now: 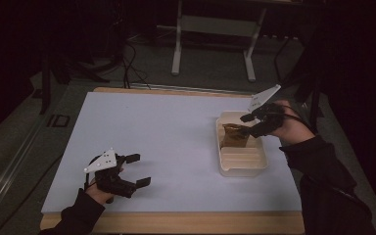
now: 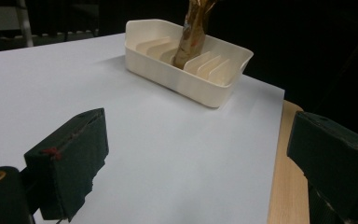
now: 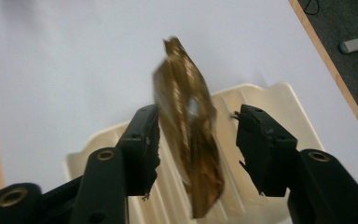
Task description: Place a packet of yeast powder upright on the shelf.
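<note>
A crumpled golden-brown foil packet (image 1: 234,135) stands on edge among the ribs of a cream slotted tray (image 1: 242,169) at the table's right side. My right gripper (image 1: 248,124) hovers over the tray's far end, open, its jaws on either side of the packet (image 3: 186,116). A clear gap separates the packet from one jaw, and it looks loose and blurred. My left gripper (image 1: 139,170) rests open near the front left of the white mat, nothing between its jaws (image 2: 200,158). From there the tray (image 2: 200,86) and upright packet (image 2: 193,32) lie well ahead.
A white mat (image 1: 166,142) covers most of the wooden table, whose bare edge (image 1: 186,223) runs along the front. Behind the table stand the white legs of another desk (image 1: 177,54), with cables on the dark floor.
</note>
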A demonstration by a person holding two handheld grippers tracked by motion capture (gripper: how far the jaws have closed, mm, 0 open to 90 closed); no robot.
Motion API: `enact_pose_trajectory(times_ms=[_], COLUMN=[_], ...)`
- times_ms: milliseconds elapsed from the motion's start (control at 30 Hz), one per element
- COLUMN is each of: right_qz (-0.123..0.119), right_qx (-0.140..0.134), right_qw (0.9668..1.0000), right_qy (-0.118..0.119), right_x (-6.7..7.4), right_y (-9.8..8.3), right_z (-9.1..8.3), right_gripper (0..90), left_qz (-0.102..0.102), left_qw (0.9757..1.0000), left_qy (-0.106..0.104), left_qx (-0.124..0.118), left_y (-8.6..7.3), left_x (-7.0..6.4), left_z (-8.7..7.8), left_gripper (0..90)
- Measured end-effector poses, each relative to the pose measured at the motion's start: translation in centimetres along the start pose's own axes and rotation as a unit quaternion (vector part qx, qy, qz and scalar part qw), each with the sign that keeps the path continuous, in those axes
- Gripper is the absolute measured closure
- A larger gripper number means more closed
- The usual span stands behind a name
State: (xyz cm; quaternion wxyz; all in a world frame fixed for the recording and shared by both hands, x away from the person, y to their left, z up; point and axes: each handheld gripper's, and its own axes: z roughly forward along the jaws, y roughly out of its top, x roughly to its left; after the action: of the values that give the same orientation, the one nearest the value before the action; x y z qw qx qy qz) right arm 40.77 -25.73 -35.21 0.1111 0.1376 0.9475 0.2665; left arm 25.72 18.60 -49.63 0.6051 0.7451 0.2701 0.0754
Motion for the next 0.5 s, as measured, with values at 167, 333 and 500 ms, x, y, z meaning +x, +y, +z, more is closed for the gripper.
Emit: enact_pose_trajectory(times_ms=[167, 333, 500], right_qz=[0.022, 0.054, 0.082], right_qx=[-0.014, -0.026, -0.039], right_qw=[0.9996, 0.9981, 0.9956], right_qy=[-0.012, -0.017, -0.025], right_x=[0.6, 1.0, 1.6], right_y=[0.9, 1.5, 1.9], right_z=[-0.5, -0.7, -0.4], right_gripper=[42.7, 36.7, 26.4], left_qz=[0.003, 0.005, 0.006], left_qw=[1.0000, 1.0000, 1.0000], left_qy=[-0.001, -0.001, 0.000], left_qx=[0.003, 0.004, 0.002], left_y=[0.0, 0.0, 0.0], left_x=[-0.1, -0.1, -0.1], left_z=[0.1, 0.0, -0.1], left_gripper=[6.0, 6.0, 6.0])
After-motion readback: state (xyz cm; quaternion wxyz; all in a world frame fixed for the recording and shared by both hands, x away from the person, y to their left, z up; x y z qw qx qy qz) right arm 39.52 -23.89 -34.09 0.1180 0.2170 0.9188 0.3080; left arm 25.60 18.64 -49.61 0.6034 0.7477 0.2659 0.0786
